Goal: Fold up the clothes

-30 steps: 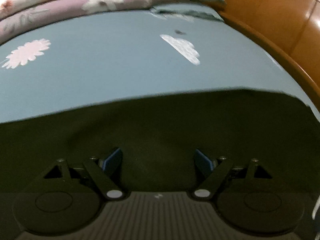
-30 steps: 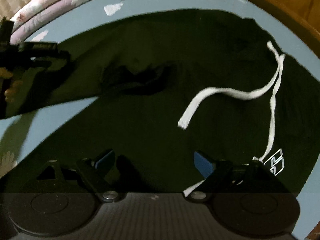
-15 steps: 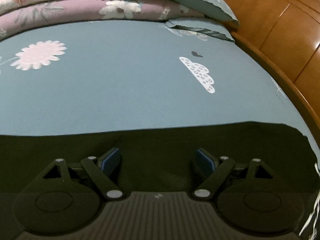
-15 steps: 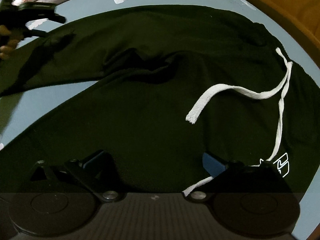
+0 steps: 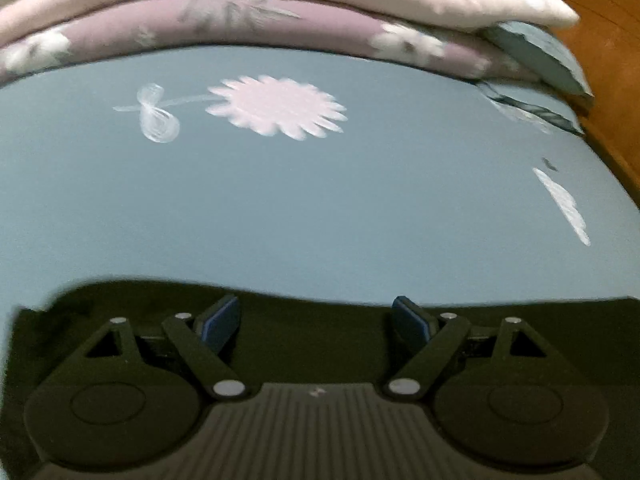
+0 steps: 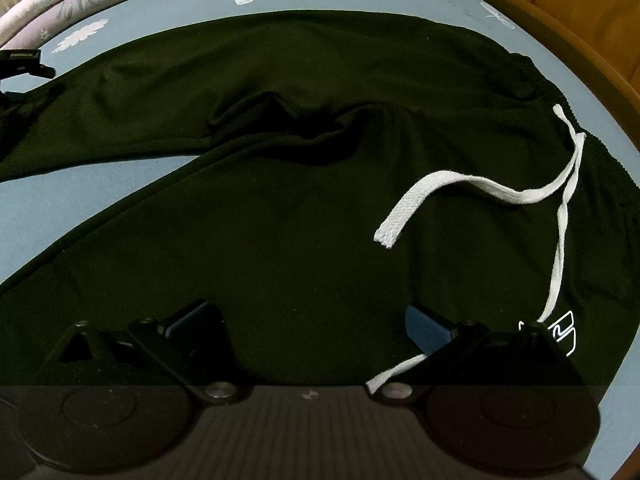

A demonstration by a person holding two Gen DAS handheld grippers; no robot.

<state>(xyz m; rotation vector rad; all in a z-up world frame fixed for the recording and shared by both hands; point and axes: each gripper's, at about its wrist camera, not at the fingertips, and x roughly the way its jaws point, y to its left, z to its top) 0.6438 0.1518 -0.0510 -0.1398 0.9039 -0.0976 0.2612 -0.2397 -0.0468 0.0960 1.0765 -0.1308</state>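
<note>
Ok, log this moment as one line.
stage: pants spread flat, no fold yet | left gripper: open over pants leg end | right gripper: open near waist | drawstring: loose on top | surface: bedsheet

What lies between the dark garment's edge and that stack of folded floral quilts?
Only bare blue bedsheet with a pink flower print separates the dark garment from the folded floral quilts, per the left wrist view.

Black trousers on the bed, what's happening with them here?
A person with a gripper in each hand is laying black trousers flat on the blue bedsheet. The right gripper is open over the waist end, near the loose white drawstring. The left gripper is open over the far leg. No fold has been made yet.
</note>
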